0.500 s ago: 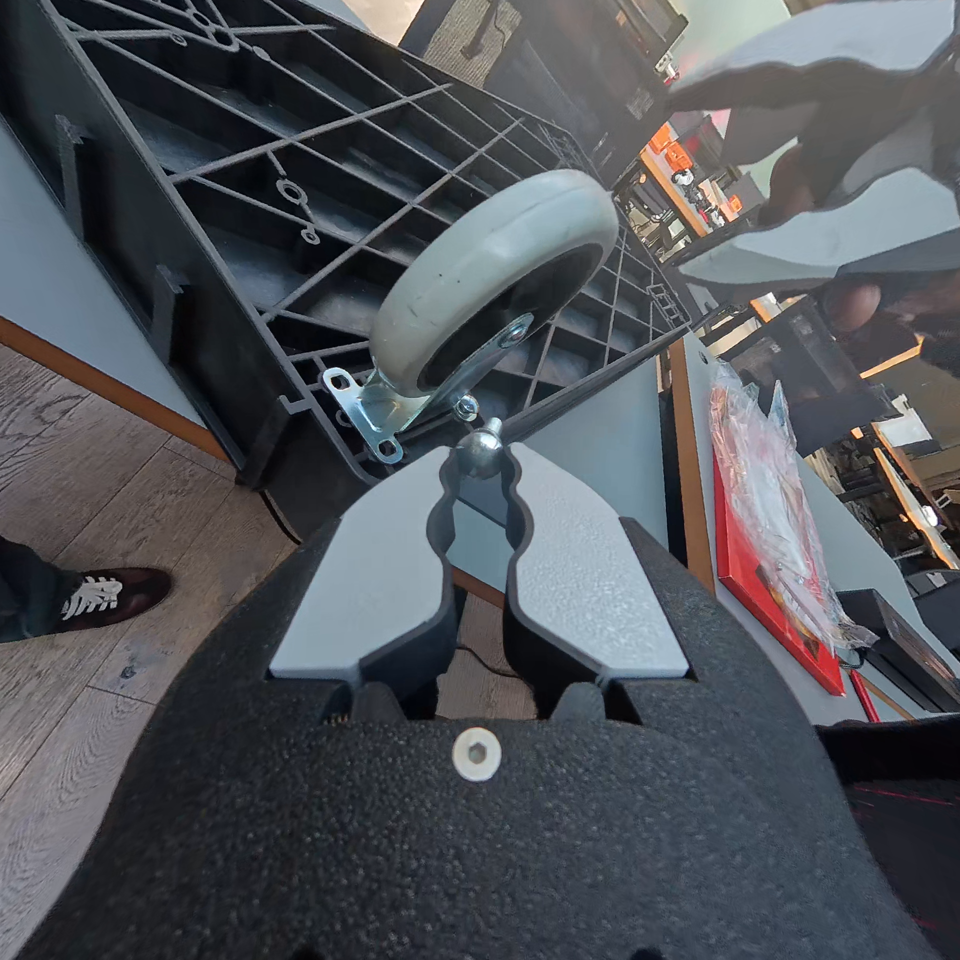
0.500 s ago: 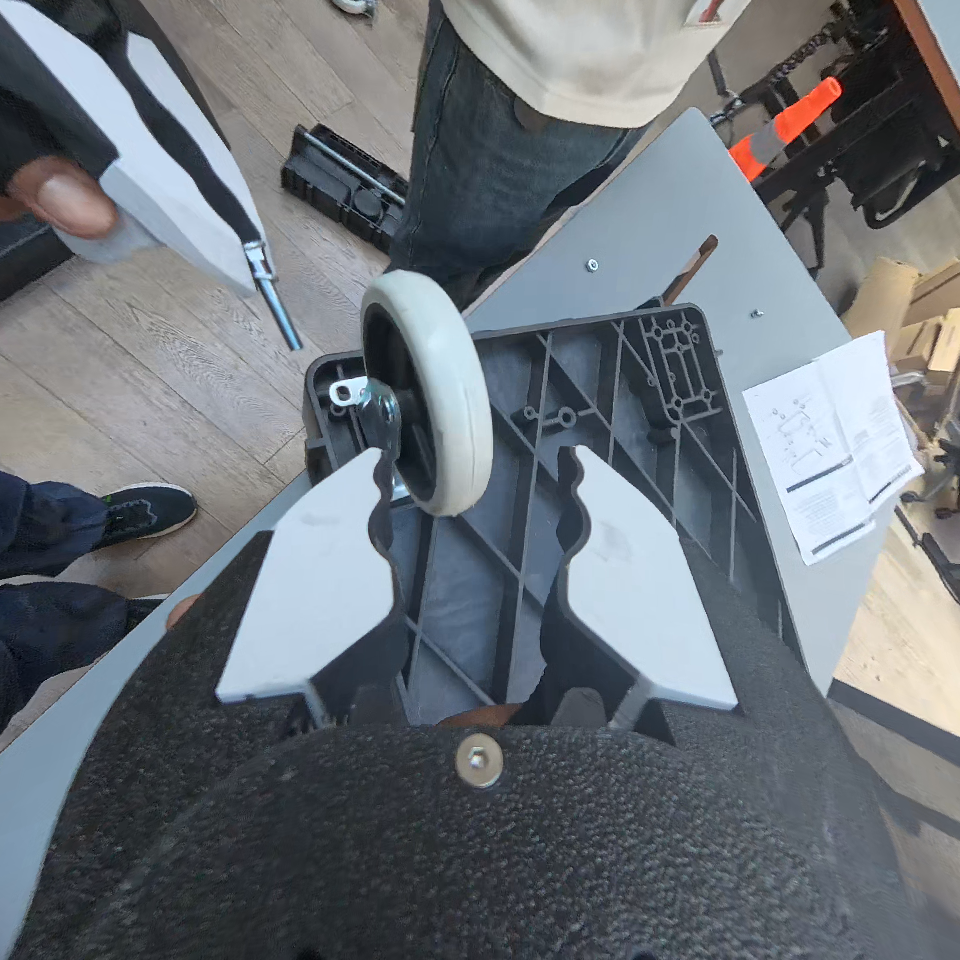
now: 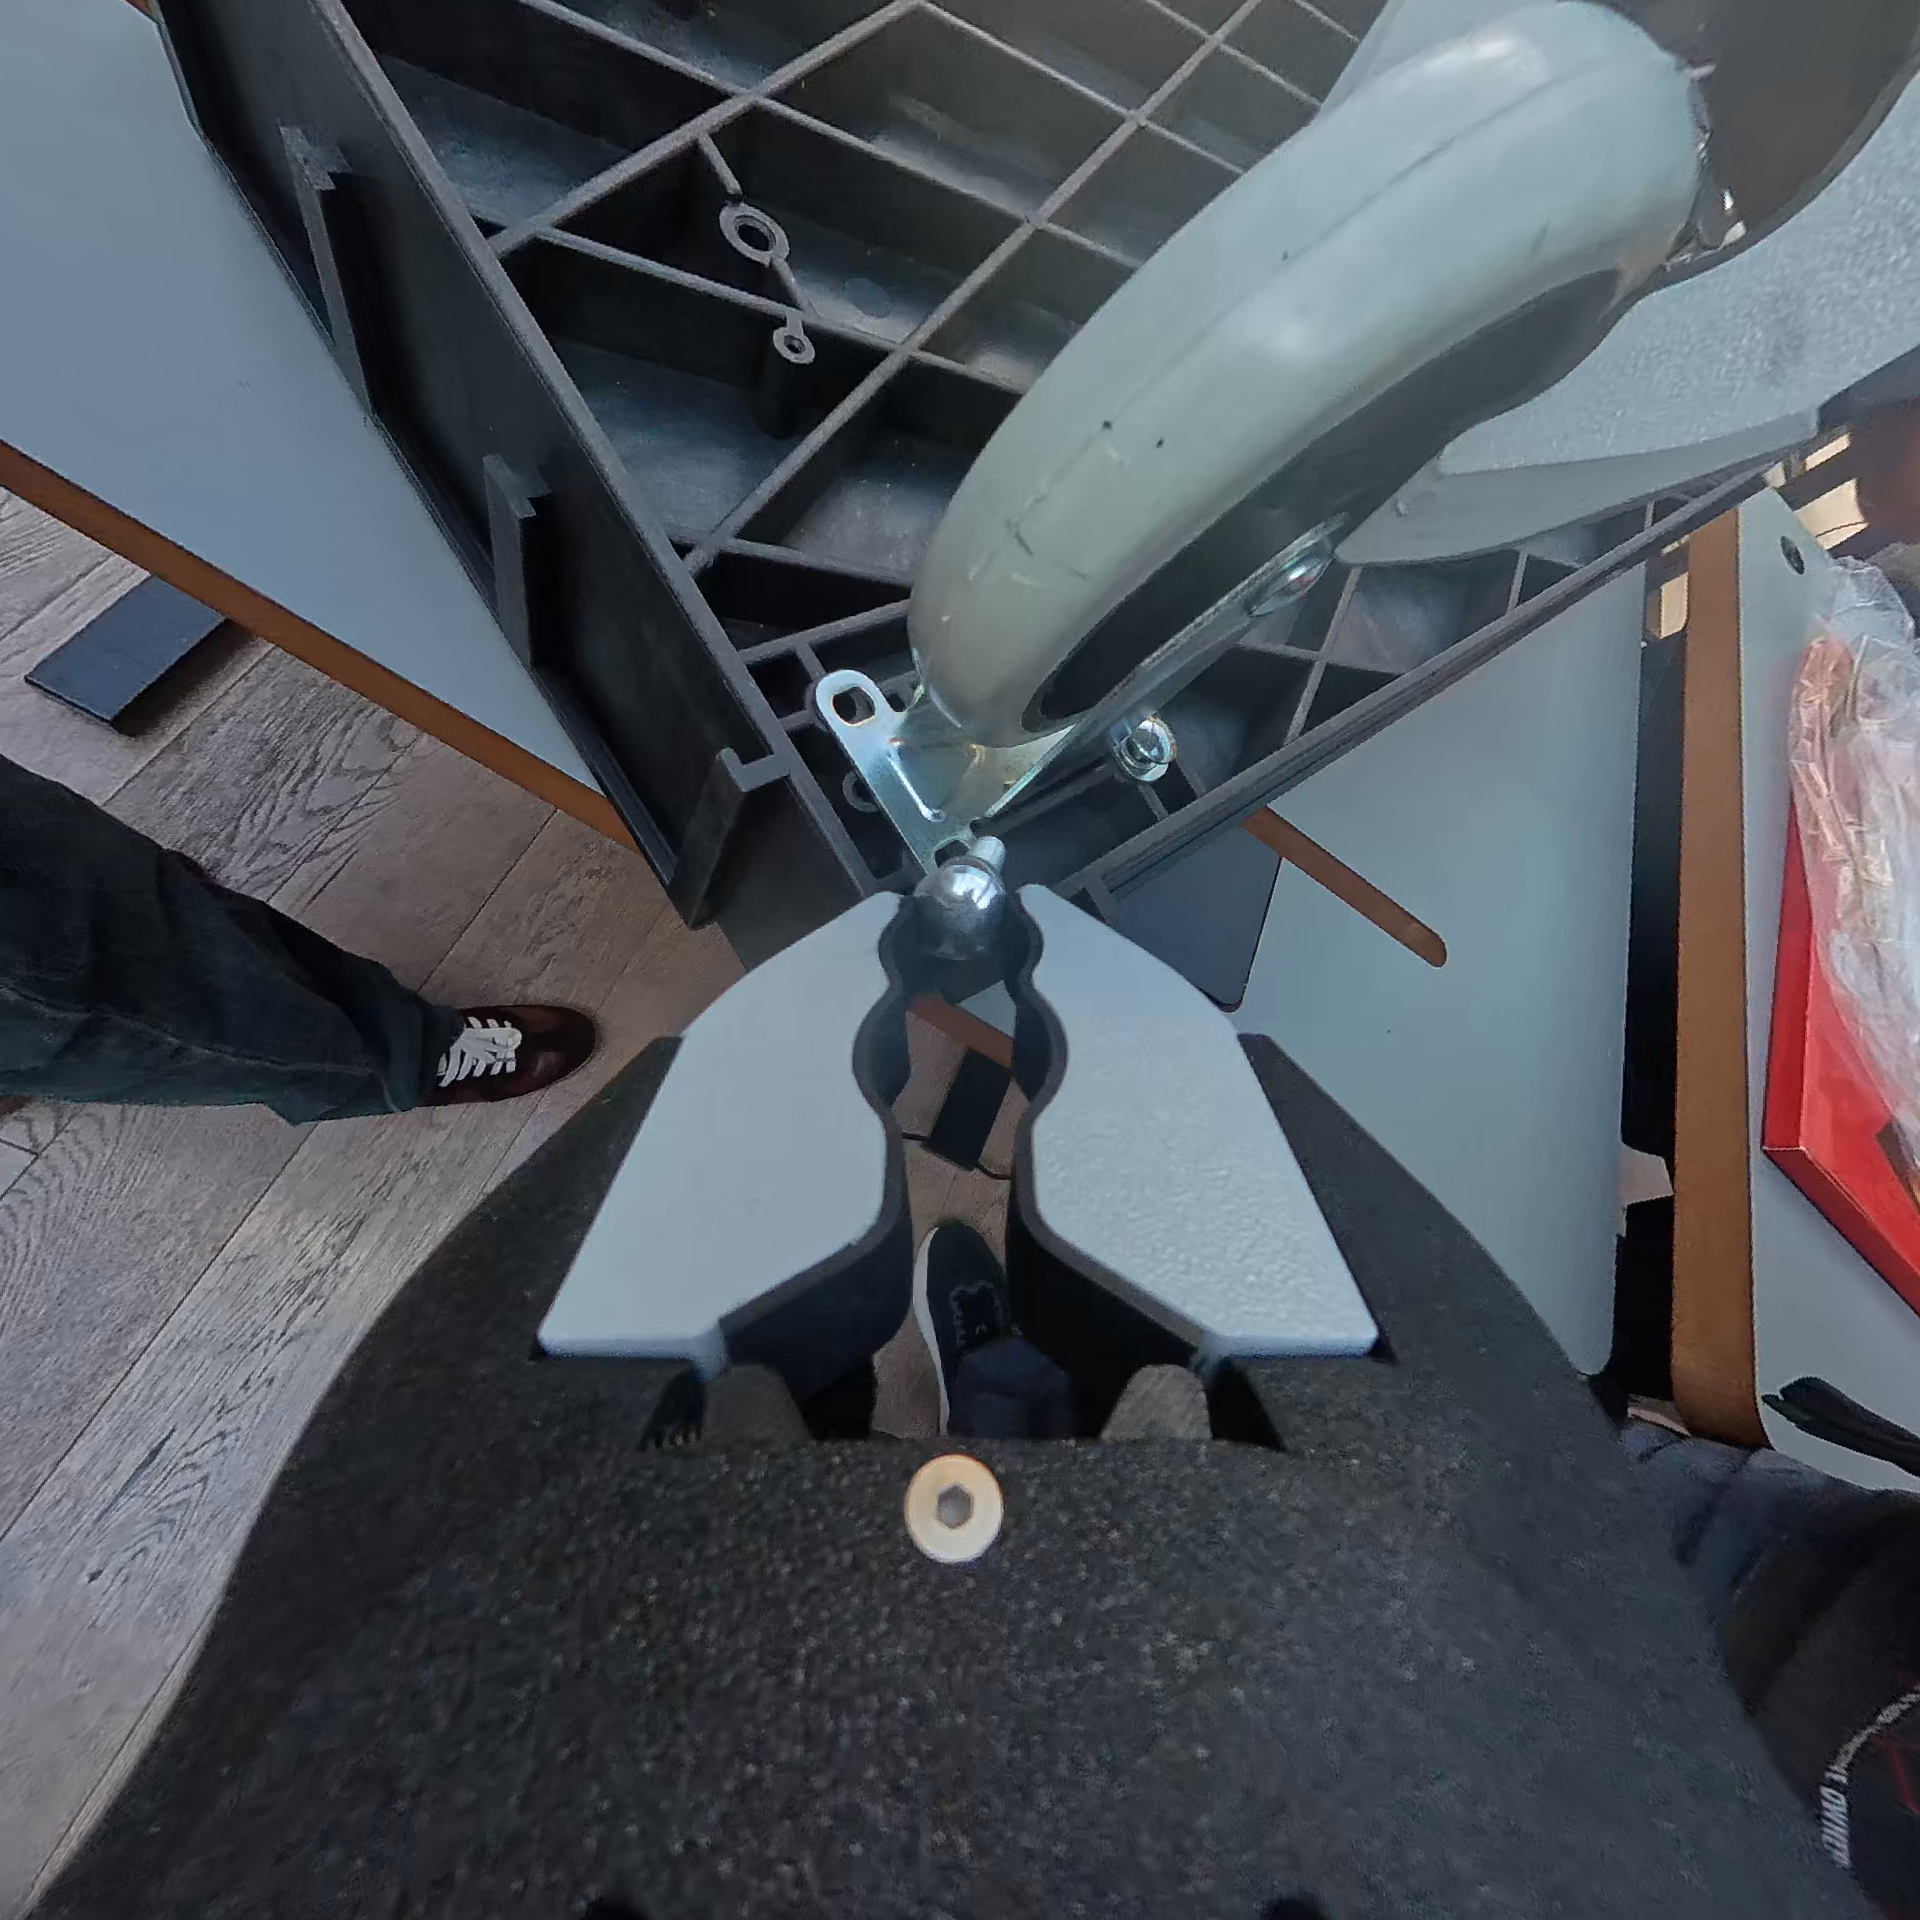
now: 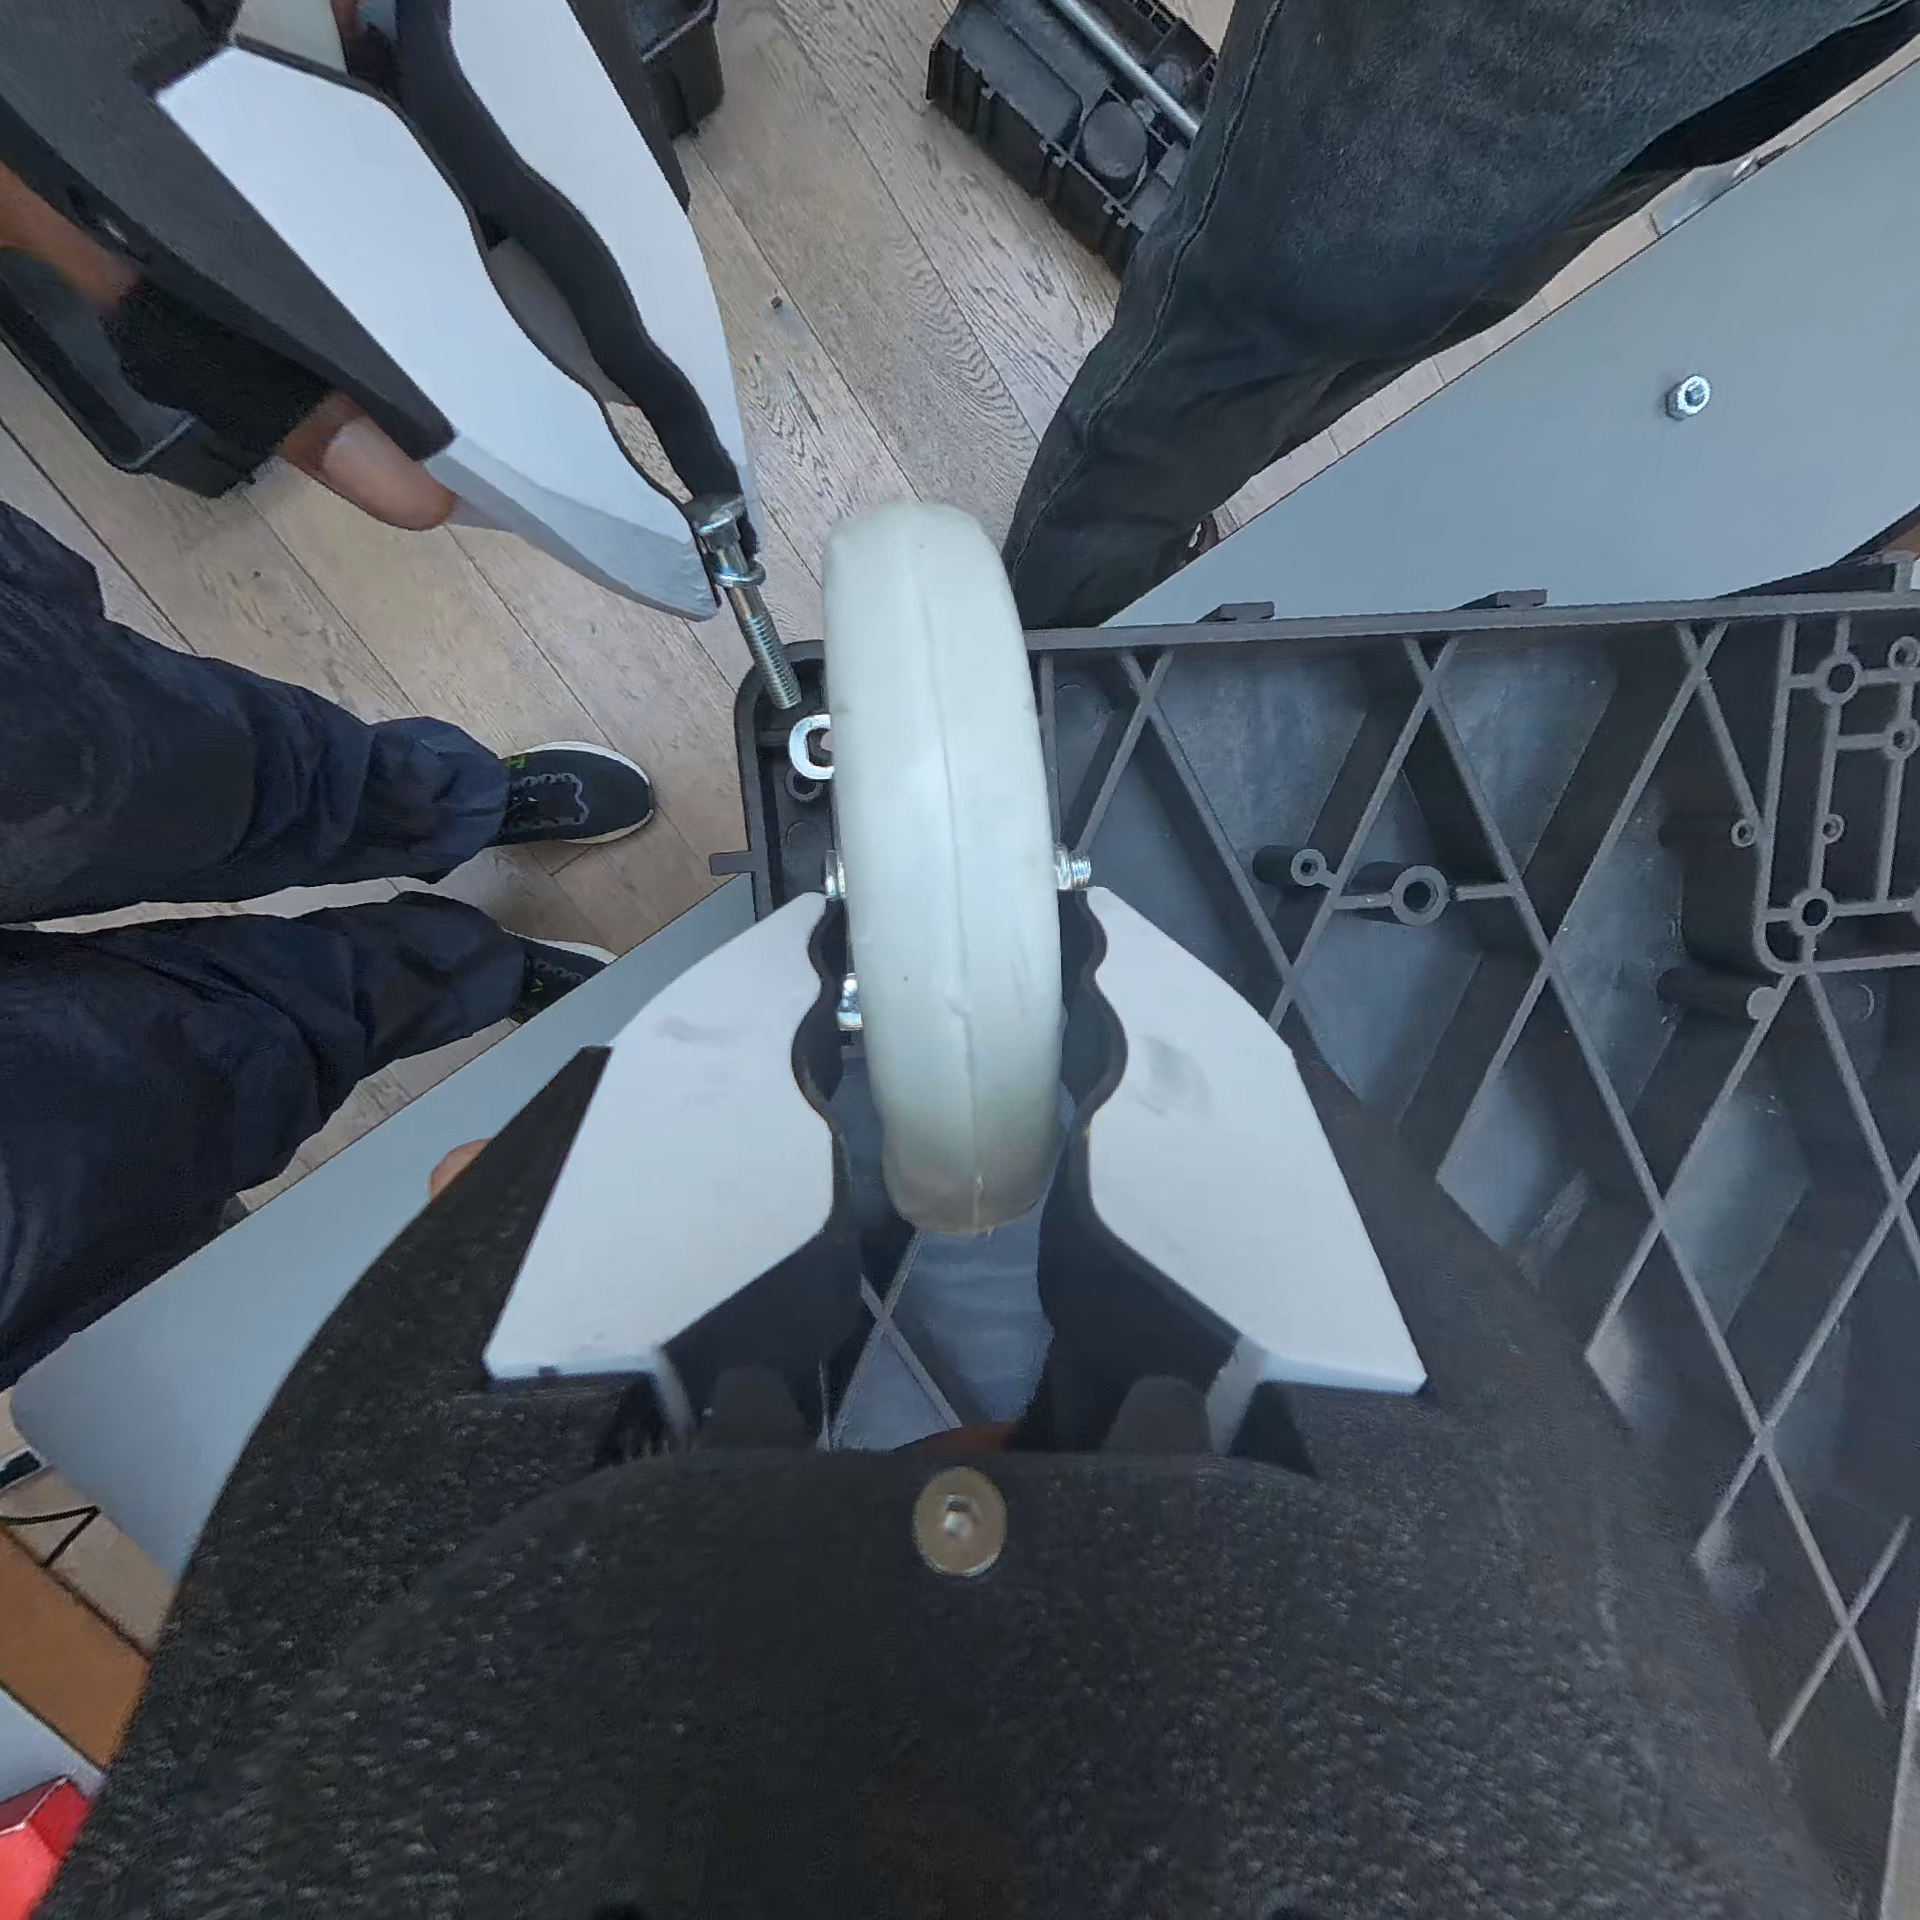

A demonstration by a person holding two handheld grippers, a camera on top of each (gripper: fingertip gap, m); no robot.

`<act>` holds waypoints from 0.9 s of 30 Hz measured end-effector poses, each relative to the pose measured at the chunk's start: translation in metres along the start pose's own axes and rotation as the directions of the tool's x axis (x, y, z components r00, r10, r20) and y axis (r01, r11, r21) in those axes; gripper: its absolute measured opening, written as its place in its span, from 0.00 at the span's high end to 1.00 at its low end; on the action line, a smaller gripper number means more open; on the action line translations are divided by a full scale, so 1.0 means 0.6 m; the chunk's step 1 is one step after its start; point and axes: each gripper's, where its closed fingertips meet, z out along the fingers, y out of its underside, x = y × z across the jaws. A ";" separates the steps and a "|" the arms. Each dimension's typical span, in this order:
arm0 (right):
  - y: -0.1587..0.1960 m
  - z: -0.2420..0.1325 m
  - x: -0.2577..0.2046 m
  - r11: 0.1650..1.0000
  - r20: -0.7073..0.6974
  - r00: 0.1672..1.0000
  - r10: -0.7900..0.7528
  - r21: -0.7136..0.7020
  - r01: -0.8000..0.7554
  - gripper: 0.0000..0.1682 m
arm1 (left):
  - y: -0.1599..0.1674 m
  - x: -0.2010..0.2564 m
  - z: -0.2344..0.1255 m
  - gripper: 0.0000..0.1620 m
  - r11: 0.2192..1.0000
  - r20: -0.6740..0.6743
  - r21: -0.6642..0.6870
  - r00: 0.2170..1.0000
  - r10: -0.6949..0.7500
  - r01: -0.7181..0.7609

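- The left gripper [image 3: 956, 927], at centre frame in the left wrist view, had its two grey fingers closed on the round head of a silver threaded bolt [image 3: 958, 914].
- In the right wrist view the bolt's shank slanted down from the upper left, its tip just beside a slotted ear of the shiny metal mounting plate [image 3: 914, 769]; whether it had entered the slot could not be told.
- The right gripper [image 4: 951, 940], at centre frame, was clamped on either side of the pale grey rubber caster wheel [image 4: 945, 883], holding it upright.
- The wheel's plate sat at a corner of the black ribbed plastic base [image 4: 1455, 935], which lay underside-up on the grey table [image 4: 1507, 468].
- A flat red box [image 3: 1829, 1039] under crinkled clear plastic lay at the right edge of the left wrist view; legs and shoes stood on the wooden floor [image 3: 208, 1143].
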 end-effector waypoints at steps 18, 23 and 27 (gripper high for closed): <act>0.001 0.000 -0.003 0.995 -0.009 0.997 0.077 0.063 -0.076 0.78 | 0.005 -0.006 0.019 0.90 0.983 0.067 -0.143 0.990 0.127 -0.116; 0.000 0.001 -0.001 0.995 -0.002 0.996 0.085 0.061 -0.085 0.77 | 0.005 -0.009 0.019 0.90 0.977 0.081 -0.162 0.985 0.152 -0.138; 0.000 0.001 -0.001 0.995 0.001 0.996 0.084 0.060 -0.084 0.77 | 0.007 -0.011 0.023 0.90 0.970 0.092 -0.185 0.979 0.180 -0.161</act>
